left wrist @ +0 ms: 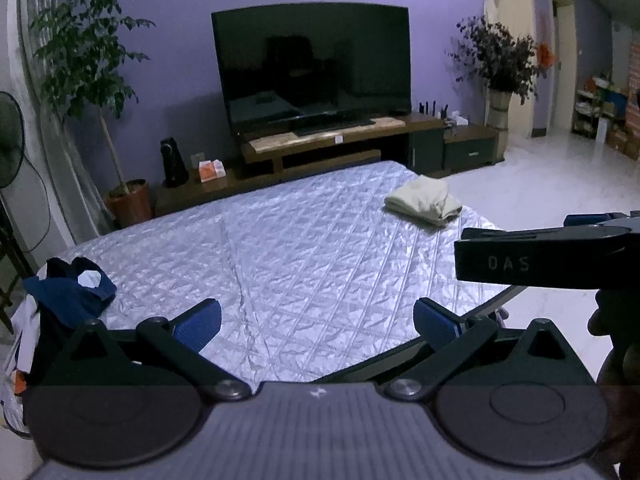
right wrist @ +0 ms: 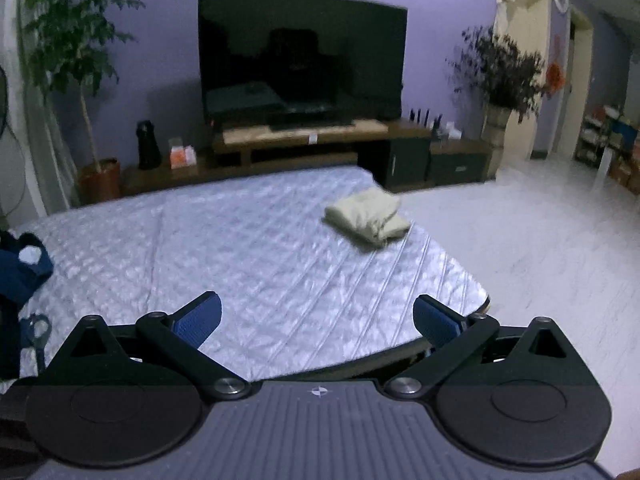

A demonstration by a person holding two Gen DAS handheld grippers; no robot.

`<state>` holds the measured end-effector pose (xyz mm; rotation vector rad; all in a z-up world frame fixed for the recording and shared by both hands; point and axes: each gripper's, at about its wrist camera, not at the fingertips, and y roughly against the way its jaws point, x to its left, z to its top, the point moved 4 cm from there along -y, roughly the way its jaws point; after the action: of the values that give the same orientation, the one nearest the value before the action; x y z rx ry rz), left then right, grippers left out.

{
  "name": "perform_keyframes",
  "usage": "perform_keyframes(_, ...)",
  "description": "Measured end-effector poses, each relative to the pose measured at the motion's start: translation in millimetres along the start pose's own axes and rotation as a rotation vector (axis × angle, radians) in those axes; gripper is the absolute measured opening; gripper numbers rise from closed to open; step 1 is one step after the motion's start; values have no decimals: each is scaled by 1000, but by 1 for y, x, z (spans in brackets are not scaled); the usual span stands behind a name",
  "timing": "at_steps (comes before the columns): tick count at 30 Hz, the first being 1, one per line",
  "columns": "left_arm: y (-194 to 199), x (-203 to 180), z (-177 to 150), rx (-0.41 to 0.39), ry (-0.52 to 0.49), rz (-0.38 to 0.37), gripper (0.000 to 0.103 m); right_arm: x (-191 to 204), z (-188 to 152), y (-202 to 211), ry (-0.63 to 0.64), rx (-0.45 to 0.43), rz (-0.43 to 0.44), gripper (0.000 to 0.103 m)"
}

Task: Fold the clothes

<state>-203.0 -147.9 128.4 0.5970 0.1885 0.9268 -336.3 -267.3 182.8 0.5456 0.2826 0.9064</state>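
A folded cream garment lies near the far right corner of a table covered in a silver quilted cloth. A crumpled dark blue garment sits at the table's left edge. My left gripper is open over the near edge, holding nothing. My right gripper is open too, empty, above the near right part of the table. In the left wrist view the right gripper's body shows side-on at the right, with a hand below it.
A TV on a low wooden stand lines the far wall. A potted tree and a fan stand at the left, a vase of dried branches at the right. White tiled floor spreads to the right.
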Motion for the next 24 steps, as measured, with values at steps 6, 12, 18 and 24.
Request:
perform_keyframes(6, 2, 0, 5, -20, 23, -5, 102, -11, 1, 0, -27, -1, -15, 103)
perform_keyframes(12, 3, 4, 8, -32, 67, -9, 102, -9, -1, -3, -27, 9, -13, 103)
perform_keyframes(18, -3, 2, 7, -3, 59, 9, 102, -4, -4, -4, -7, 5, -15, 103)
perform_keyframes(24, -2, -1, 7, -9, 40, 5, 102, -8, -6, -8, -28, 17, -16, 103)
